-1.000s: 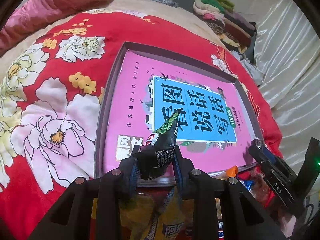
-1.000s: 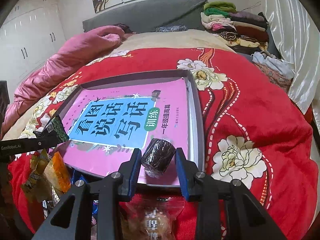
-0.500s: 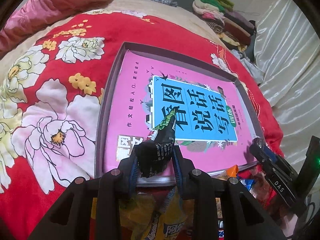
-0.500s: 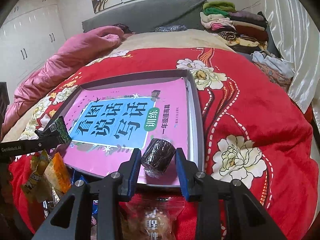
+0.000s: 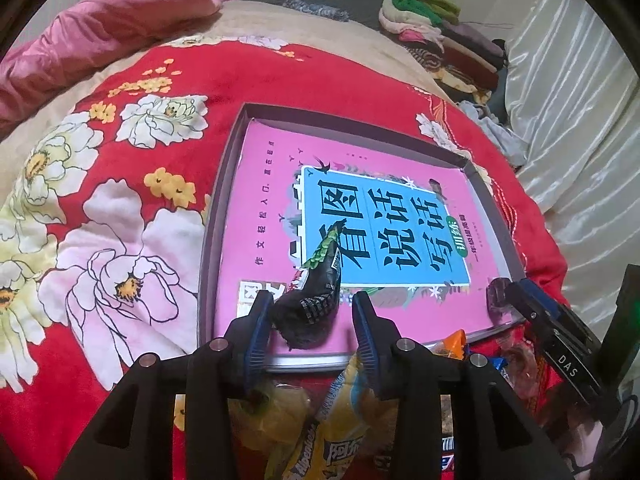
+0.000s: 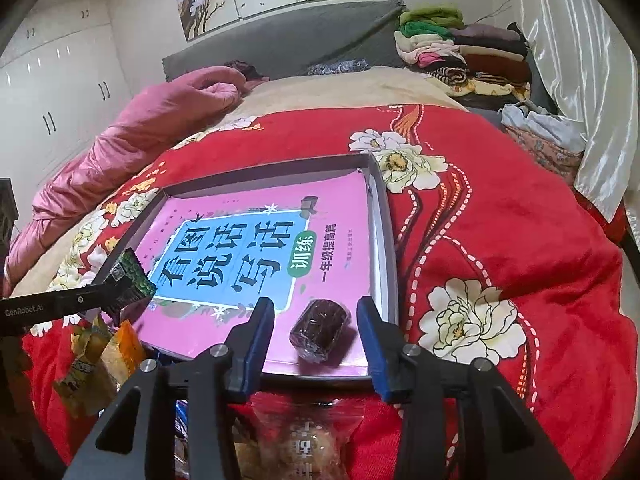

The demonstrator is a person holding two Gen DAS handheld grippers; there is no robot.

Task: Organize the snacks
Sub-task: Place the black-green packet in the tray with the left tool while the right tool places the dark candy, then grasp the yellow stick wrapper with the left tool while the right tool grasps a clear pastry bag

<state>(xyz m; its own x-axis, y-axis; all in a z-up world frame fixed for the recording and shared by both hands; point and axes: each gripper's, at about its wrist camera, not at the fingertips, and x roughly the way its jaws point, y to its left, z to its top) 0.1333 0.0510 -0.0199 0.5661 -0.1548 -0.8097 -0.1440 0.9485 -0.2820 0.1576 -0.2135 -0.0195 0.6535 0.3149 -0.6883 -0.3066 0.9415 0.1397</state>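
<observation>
A crinkled black foil snack packet with a green serrated tip lay tilted on the pink book cover inside the shallow grey tray, near its front edge. A small dark-brown round cake in clear wrap rested at the tray's front right corner.

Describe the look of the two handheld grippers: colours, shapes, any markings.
Both are matte black plastic frames with silver round pivot pins and flat blue pads lining the inner finger faces. The left gripper carries white "GenRobot.AI" lettering along its side; the right gripper shows a white "DAS" mark and a green light on its body.
</observation>
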